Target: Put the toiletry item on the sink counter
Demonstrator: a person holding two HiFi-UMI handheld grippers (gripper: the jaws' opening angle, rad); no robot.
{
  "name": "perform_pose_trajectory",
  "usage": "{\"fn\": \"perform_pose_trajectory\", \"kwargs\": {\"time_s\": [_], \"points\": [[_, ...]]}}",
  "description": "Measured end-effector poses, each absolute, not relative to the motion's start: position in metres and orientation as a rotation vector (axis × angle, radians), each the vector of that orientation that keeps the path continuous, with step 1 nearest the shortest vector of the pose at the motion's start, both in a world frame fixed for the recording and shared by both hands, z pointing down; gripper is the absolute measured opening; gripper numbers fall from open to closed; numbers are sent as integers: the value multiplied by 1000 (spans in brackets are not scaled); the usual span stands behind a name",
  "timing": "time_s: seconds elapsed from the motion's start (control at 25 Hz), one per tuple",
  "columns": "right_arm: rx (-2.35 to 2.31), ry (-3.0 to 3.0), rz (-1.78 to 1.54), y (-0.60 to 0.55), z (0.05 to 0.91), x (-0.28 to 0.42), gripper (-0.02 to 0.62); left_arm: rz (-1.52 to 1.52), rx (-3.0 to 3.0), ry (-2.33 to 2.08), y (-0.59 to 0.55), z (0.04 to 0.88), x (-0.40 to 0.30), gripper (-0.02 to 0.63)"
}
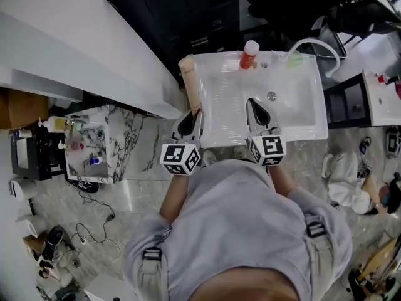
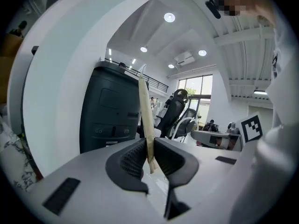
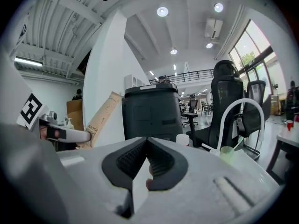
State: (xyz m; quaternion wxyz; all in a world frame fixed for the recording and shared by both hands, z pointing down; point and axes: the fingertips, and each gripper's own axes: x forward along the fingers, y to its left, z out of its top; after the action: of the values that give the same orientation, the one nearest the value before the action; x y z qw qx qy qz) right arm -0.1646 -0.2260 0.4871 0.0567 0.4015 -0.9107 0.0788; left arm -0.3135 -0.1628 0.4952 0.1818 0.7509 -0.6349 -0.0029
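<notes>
In the head view a tall tan toothbrush box stands tilted at the left rim of the white sink. My left gripper is shut on its lower end. In the left gripper view the box shows edge-on, pinched between the ribbed pads. My right gripper hovers over the basin, shut with nothing in it; its pads meet at the tips. From the right gripper view the box leans at the left, with the left gripper beside it.
A red bottle with a white cap, a green cup and a white arched faucet stand along the sink's back edge. A marble side table with small bottles is at the left. A dark cabinet stands behind the sink.
</notes>
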Motion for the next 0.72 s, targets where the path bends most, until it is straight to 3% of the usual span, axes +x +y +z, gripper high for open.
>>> {"fn": "perform_pose_trajectory", "kwargs": {"time_s": [0.72], "points": [[1339, -2707, 197, -244, 478, -146, 5, 80, 2121, -1643, -200, 534, -298, 51]]}}
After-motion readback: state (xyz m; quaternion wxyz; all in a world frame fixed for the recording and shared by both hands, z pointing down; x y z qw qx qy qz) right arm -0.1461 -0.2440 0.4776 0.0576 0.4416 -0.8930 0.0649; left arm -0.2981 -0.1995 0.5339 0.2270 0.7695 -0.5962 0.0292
